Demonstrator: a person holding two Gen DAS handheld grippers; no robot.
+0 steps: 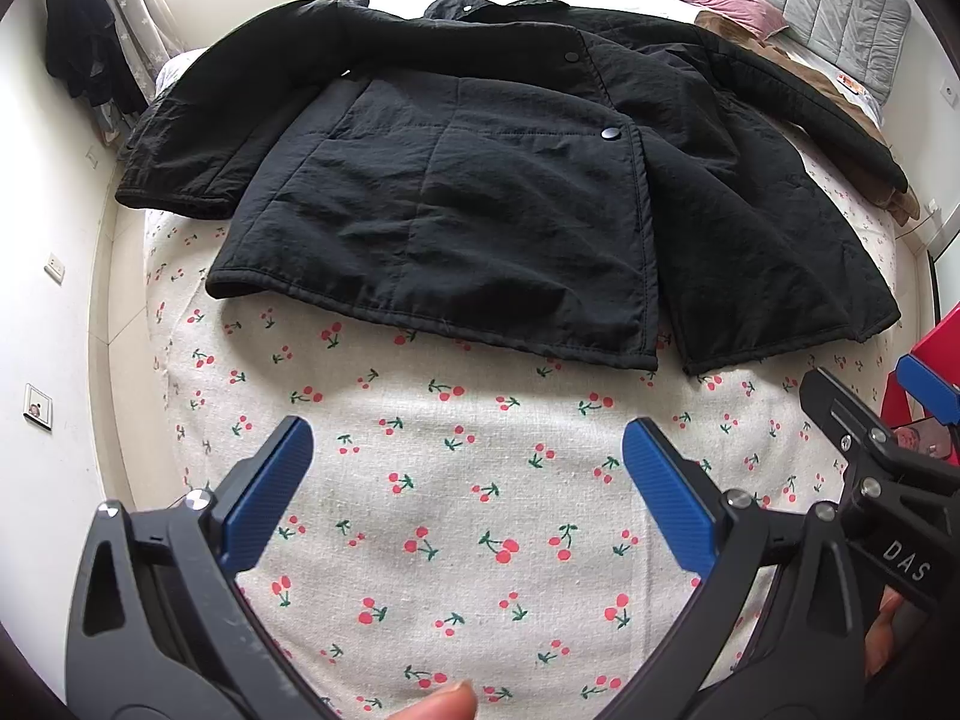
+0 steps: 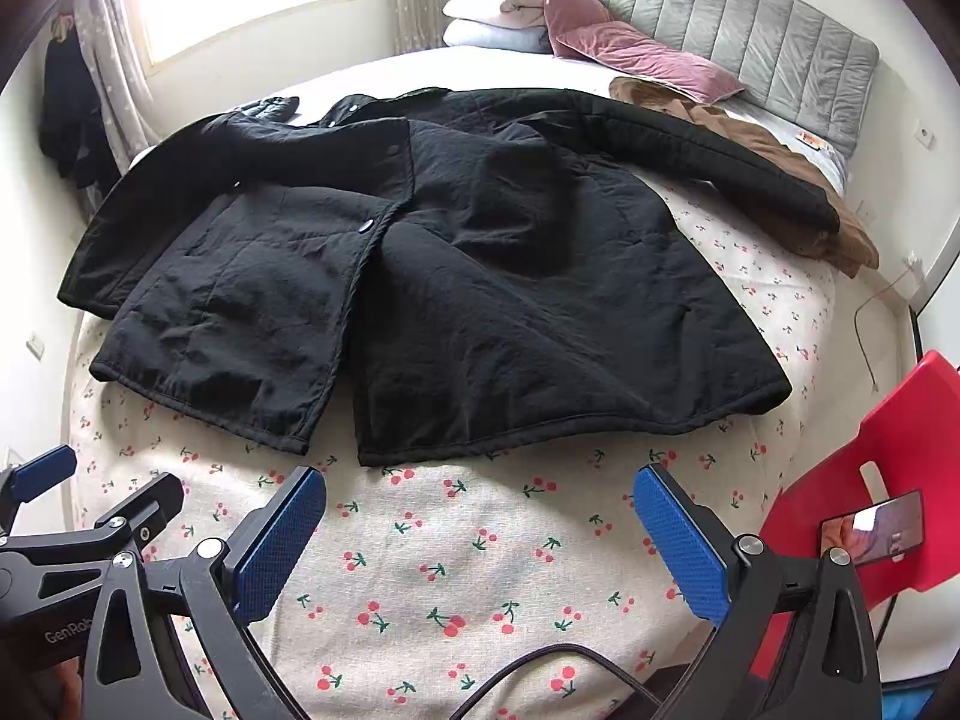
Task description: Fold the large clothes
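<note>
A large black quilted jacket (image 1: 480, 180) (image 2: 432, 276) lies flat and face up on the cherry-print bedspread (image 1: 456, 516) (image 2: 456, 564), both sleeves spread out sideways, front flaps overlapping with snap buttons showing. My left gripper (image 1: 468, 456) hovers open over the bare bedspread, short of the jacket's hem, nothing between its blue pads. My right gripper (image 2: 480, 510) is open too, just below the hem, and empty. The right gripper's body shows at the right edge of the left wrist view; the left gripper's body shows at the left edge of the right wrist view.
A brown garment (image 2: 780, 168) lies under the jacket's right sleeve near the grey headboard (image 2: 750, 36). Pink and white pillows (image 2: 576, 30) sit at the bed's head. A red chair (image 2: 888, 468) with a phone (image 2: 870, 528) stands at the right. Dark clothes (image 1: 78, 42) hang by the window.
</note>
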